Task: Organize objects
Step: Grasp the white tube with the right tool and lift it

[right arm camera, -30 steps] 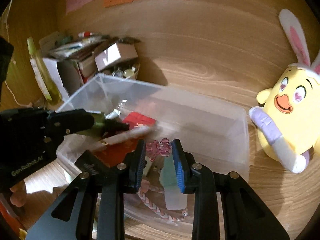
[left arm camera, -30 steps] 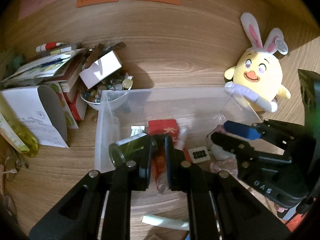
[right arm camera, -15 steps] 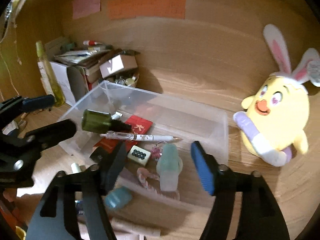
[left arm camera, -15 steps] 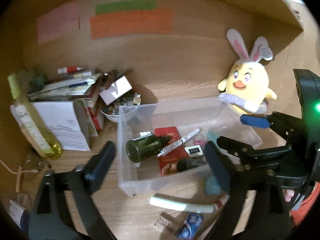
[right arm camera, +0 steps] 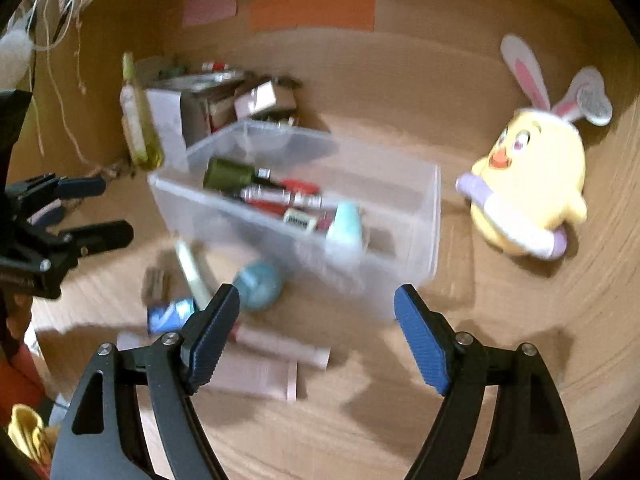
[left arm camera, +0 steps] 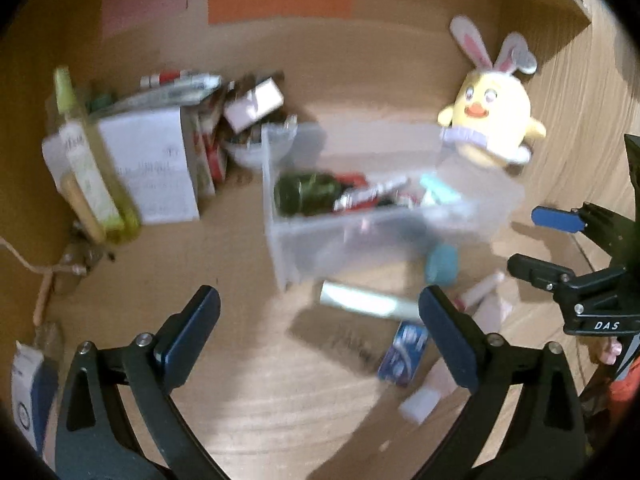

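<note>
A clear plastic bin (left arm camera: 360,240) (right arm camera: 400,264) stands on the wooden desk and holds a dark green bottle (left arm camera: 308,196) (right arm camera: 228,174), a silver pen (right arm camera: 280,196), a red box and other small items. My left gripper (left arm camera: 320,332) is open and empty, well in front of the bin. My right gripper (right arm camera: 316,332) is open and empty, in front of the bin's near corner. Loose items lie in front of the bin: a white tube (left arm camera: 360,304), a teal round object (left arm camera: 440,264) (right arm camera: 256,284) and a blue packet (left arm camera: 404,352) (right arm camera: 170,314). Both views are motion-blurred.
A yellow plush chick with rabbit ears (left arm camera: 492,120) (right arm camera: 528,184) sits right of the bin. Books, a white box, a bowl of small things (left arm camera: 256,148) and a yellow-green bottle (left arm camera: 88,168) crowd the left. Pale flat packets (right arm camera: 260,372) lie near my right gripper.
Both grippers went from shut inside the bin to wide open, leaving the green bottle and the pen in it. Both have since pulled back and away from the bin.
</note>
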`<state>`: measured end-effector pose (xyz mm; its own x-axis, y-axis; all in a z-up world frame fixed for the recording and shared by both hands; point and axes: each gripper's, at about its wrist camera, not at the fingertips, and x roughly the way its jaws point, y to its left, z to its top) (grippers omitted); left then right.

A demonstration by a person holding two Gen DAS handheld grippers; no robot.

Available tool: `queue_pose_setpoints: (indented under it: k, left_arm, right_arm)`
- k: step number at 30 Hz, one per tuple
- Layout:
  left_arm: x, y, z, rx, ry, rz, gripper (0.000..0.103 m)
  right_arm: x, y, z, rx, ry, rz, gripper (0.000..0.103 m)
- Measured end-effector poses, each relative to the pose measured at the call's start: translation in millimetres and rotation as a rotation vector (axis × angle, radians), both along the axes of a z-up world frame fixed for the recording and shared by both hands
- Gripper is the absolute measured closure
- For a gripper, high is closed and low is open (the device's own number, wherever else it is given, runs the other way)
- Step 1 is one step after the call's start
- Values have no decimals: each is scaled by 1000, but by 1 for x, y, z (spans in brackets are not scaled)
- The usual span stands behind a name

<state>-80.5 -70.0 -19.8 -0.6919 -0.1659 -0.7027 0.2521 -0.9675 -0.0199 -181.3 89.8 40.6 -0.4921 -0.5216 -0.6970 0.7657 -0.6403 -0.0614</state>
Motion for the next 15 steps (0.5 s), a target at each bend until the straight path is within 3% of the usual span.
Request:
queue_pose_setpoints:
  k: [7, 12, 15]
  left_arm:
    - [8, -2, -39, 4, -120, -15, 2]
    - [3, 3, -50, -2, -178, -47, 2]
    - [-3, 3, -54, 0, -189, -56, 2]
  right_arm:
    - [-1, -20, -34, 122, -13, 53, 28]
    - [-4, -31, -41, 147, -30, 98, 30]
    - [-7, -37, -44, 166, -45, 123, 43]
